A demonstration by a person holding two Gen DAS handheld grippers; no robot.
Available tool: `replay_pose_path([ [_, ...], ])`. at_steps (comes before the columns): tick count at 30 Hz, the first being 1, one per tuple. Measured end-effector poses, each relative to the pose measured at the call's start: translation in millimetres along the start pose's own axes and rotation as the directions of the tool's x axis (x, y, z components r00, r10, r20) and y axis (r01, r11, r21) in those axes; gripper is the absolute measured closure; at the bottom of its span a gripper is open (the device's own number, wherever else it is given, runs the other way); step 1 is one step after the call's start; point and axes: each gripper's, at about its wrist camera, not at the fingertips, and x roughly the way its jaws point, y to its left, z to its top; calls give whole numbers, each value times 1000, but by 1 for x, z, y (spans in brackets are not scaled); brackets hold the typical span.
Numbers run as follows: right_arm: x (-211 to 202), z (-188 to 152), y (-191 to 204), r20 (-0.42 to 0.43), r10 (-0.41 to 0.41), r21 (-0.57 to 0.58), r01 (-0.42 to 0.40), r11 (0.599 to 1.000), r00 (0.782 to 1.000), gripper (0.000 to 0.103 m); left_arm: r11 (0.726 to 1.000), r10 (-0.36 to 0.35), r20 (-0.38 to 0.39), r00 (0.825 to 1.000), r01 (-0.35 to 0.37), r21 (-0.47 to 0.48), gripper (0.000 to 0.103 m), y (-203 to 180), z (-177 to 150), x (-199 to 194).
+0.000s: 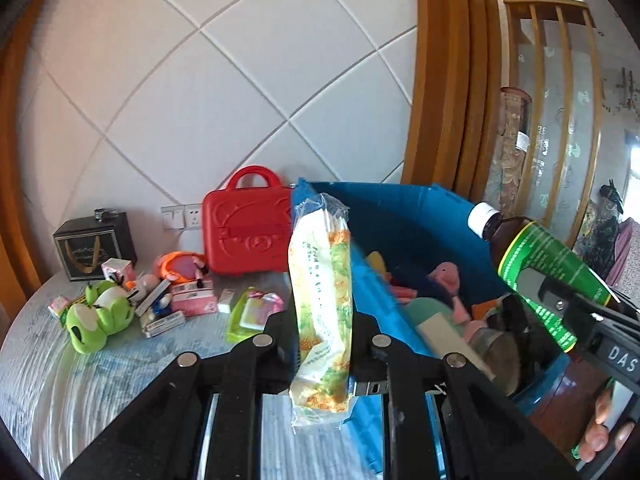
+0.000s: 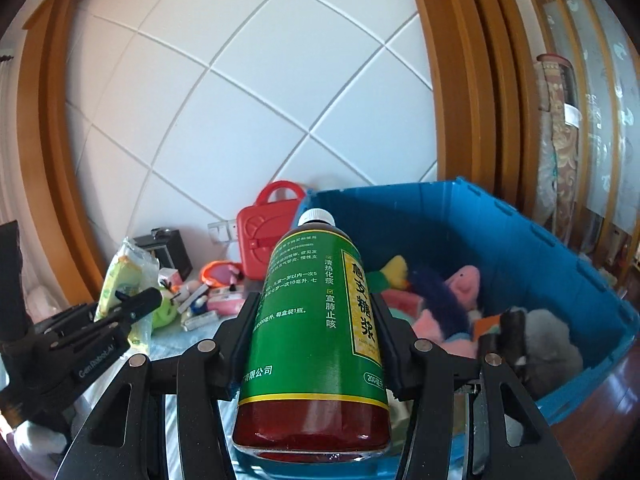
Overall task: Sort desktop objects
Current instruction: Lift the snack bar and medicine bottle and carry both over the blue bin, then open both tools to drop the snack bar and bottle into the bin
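My left gripper [image 1: 324, 320] is shut on a clear plastic packet with green and orange print [image 1: 322, 292], held upright beside the left wall of the blue storage bin [image 1: 404, 216]. My right gripper [image 2: 316, 312] is shut on a brown syrup bottle with a green label and white cap [image 2: 316, 320], held above the near edge of the blue bin [image 2: 520, 240]. The bottle also shows in the left wrist view [image 1: 536, 256], over the bin's right side. The packet shows in the right wrist view [image 2: 124, 276] at the left.
The bin holds plush toys, among them a pink one [image 2: 466, 284] and a grey one [image 2: 548, 336]. On the table to the left lie a green frog plush [image 1: 100, 314], small boxes [image 1: 192, 300], a red case [image 1: 248, 232] and a black box [image 1: 94, 246].
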Motion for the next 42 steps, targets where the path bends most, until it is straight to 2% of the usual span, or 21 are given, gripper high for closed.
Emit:
replay_pose_path([
  [3,-2,4,-54,16,-34,-20,34,999,999,51,1000,3,-2,1000,-2,17,87,-58,8,18],
  [7,6,6,-115,6,-85,-48,85,995,996,51,998,-10,-67,998,13,59,87,-124,10,50],
  [10,9,4,-153,-9,-97,-34,96,995,995,51,996,-25,-128,991,35,79,87,-161,9,73],
  [15,16,3,-192,-19,-120,-31,120,992,993,51,993,-29,-159,987,47,112,87,-201,5,94],
  [18,22,3,-206,-35,-128,-36,127,991,991,51,993,-39,-179,983,58,103,87,-211,6,101],
  [26,34,6,-221,-60,-132,-53,129,990,989,51,996,8,-154,988,6,94,86,-216,12,100],
  [29,35,6,-224,-65,-132,-53,129,990,989,51,996,44,-178,983,-30,84,75,-214,11,102],
  [30,35,6,-224,-63,-134,-53,131,990,989,51,996,52,-186,981,-38,77,64,-212,10,102],
  [31,35,6,-225,-61,-134,-53,131,990,989,49,997,57,-188,981,-44,70,55,-210,9,102],
  [32,34,6,-225,-59,-134,-53,130,990,989,46,997,58,-186,981,-47,63,52,-208,8,100],
  [33,33,6,-226,-56,-134,-52,131,990,989,34,997,66,-185,981,-56,57,44,-206,7,98],
  [34,32,6,-226,-55,-134,-52,132,990,989,18,996,78,-185,980,-69,57,39,-205,7,96],
  [36,29,4,-226,-48,-141,-54,138,989,989,3,993,110,-178,978,-101,60,35,-202,5,91],
  [39,25,2,-224,-47,-139,-58,136,989,989,0,988,149,-183,972,-141,56,35,-195,1,85],
  [42,21,0,-222,-50,-148,-54,146,988,988,0,989,148,-187,971,-145,34,35,-184,-2,76],
])
